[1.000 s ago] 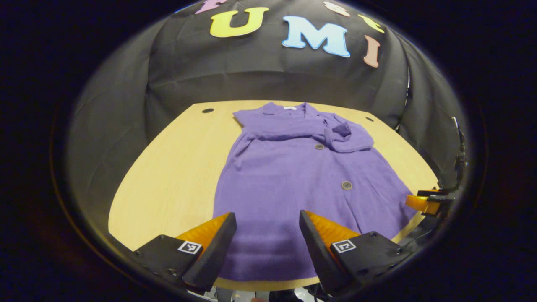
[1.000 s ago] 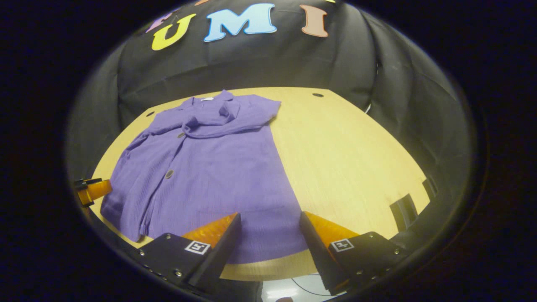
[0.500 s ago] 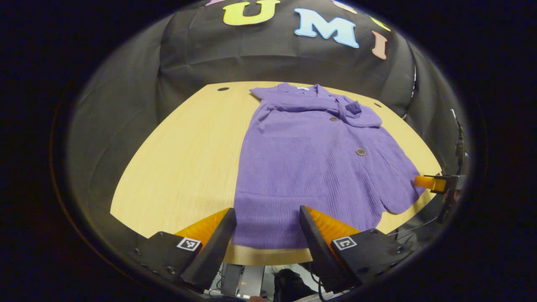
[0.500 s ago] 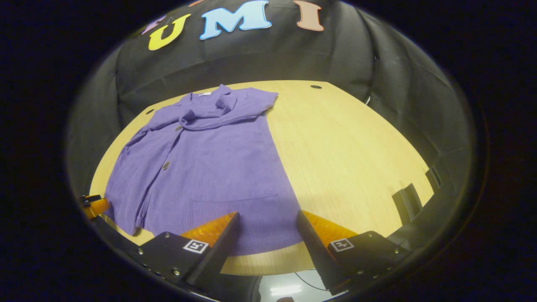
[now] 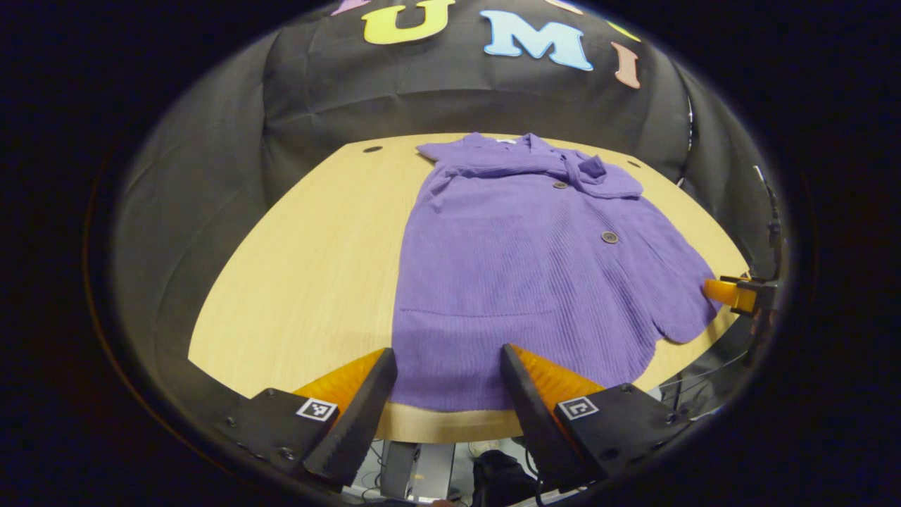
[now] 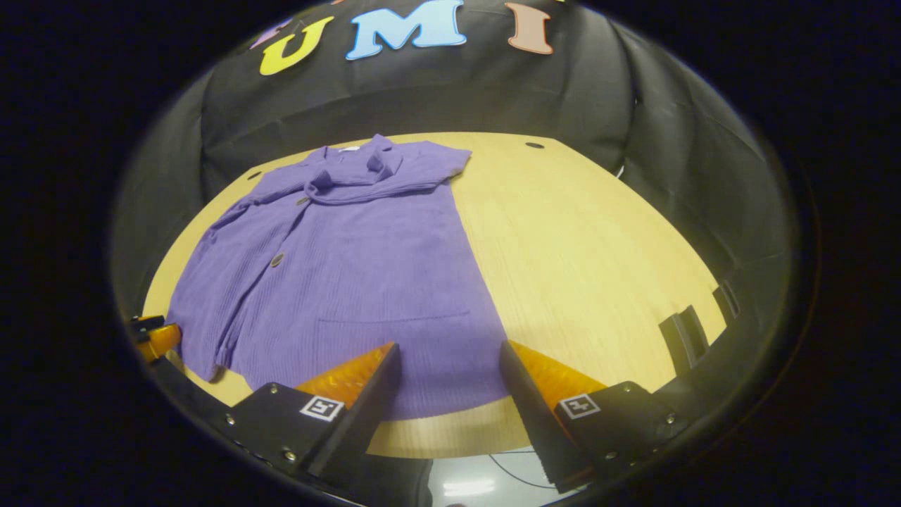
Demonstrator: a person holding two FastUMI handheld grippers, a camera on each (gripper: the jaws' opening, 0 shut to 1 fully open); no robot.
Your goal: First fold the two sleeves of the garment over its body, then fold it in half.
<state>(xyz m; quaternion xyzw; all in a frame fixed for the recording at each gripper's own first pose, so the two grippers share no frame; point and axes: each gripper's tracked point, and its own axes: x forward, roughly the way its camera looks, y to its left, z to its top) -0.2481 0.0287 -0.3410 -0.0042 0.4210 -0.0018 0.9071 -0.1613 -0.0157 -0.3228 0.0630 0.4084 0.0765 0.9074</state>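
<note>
A purple buttoned garment (image 5: 521, 260) lies flat on the wooden table (image 5: 310, 260), collar at the far end, both sleeves (image 5: 542, 169) folded across its chest. In the left gripper view, my left gripper (image 5: 447, 366) stands open over the near hem at its left corner, nothing between the fingers. The right gripper (image 5: 732, 294) pokes in at the far right by the hem's other corner. In the right gripper view, the garment (image 6: 352, 267) spreads to the left, and my right gripper (image 6: 447, 359) hangs open above the near hem. The left gripper (image 6: 155, 336) shows at the left edge.
Bare table (image 6: 584, 260) stretches to the right of the garment in the right gripper view, with a cable hole (image 6: 534, 146) near the back. The black booth wall (image 5: 436, 105) closes in behind the table. Below the table's front edge lie cables and dark gear (image 5: 493, 472).
Both grippers have drawn back toward the table's near edge and now sit at the garment's hem. They stay open. The garment has not shifted.
</note>
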